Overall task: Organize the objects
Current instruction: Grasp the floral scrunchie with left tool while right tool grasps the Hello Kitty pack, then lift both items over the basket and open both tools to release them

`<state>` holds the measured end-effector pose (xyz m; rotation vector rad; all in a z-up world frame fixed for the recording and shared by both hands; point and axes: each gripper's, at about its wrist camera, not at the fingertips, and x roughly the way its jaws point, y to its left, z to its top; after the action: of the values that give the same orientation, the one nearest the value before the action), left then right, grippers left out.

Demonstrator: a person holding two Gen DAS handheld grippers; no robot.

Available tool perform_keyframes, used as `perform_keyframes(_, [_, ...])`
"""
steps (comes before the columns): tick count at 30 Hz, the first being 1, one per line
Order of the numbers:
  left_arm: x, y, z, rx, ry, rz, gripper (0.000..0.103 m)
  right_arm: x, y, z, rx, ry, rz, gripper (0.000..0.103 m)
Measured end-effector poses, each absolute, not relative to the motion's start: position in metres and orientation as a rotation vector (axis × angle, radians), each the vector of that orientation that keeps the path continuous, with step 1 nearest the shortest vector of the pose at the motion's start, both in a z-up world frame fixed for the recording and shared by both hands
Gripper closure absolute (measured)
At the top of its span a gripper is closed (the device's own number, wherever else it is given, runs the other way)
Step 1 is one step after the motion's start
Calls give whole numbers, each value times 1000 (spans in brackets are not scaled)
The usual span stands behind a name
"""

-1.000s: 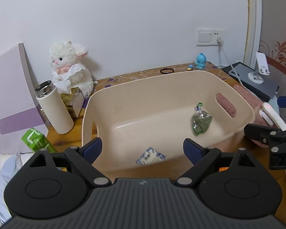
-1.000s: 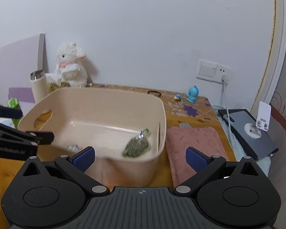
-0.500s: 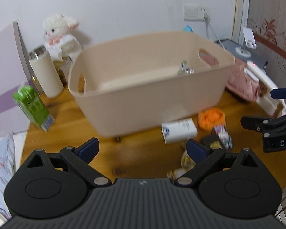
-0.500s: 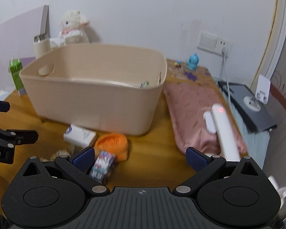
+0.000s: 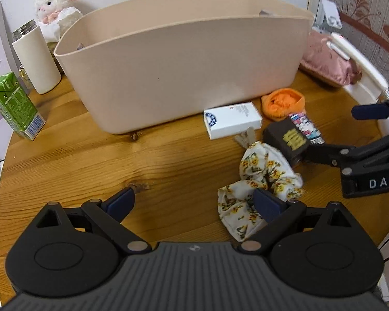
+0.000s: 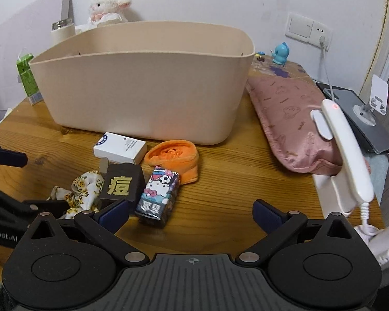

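A beige bin (image 5: 189, 59) stands on the round wooden table (image 5: 90, 160); its near wall hides what is inside. In front of it lie a white box (image 5: 232, 119), an orange cloth (image 5: 284, 102), a black box with a gold character (image 6: 122, 184), a cartoon-printed carton (image 6: 159, 194) and a floral scrunchie (image 5: 259, 178). My left gripper (image 5: 194, 199) is open and low over the table, its right finger over the scrunchie. My right gripper (image 6: 190, 211) is open, its left finger just before the black box, the carton between its fingers' line and the bin.
A green drink carton (image 5: 13, 106), a white flask (image 5: 37, 59) and a plush lamb (image 5: 57, 7) stand left of the bin. To the right lie a pink pouch (image 6: 293, 119), a white handset (image 6: 347, 150) and a grey tablet (image 6: 360, 119).
Both grippers have dropped from above the bin to table height in front of it. The small items before the bin have come into view and the bin's inside is now hidden.
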<state>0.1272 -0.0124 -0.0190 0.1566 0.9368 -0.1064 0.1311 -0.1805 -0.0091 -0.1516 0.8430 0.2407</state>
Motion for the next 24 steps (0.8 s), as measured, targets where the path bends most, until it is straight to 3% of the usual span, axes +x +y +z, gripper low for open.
perform_keyframes(6, [133,-5,-25,132,964,-84,4,141,-169,-24,-165,858,231,2])
perform_keyframes(10, [134,4,-24,73,953,-113,15,139,-166,-28,-143,849,249,17])
perform_keyframes(13, [130,-1,-20,79,936,-139,39,135,-168,-29,-119,826,255,32])
perform_keyframes(14, [130,-4,-18,82,934,-149,51,134,-168,-28,-110,818,259,46])
perform_keyframes(15, [128,-7,-18,88,931,-161,62,132,-169,-27,-101,815,266,51])
perform_keyframes(16, [126,-10,-17,96,927,-180,69,131,-169,-27,-102,810,262,64])
perform_keyframes(17, [126,-12,-17,96,924,-201,83,130,-168,-26,-112,804,259,79])
perform_keyframes(20, [125,-18,-15,121,923,-217,94,127,-168,-24,-116,806,265,82])
perform_keyframes(24, [125,-17,-16,110,926,-212,97,122,-167,-18,-130,790,266,82])
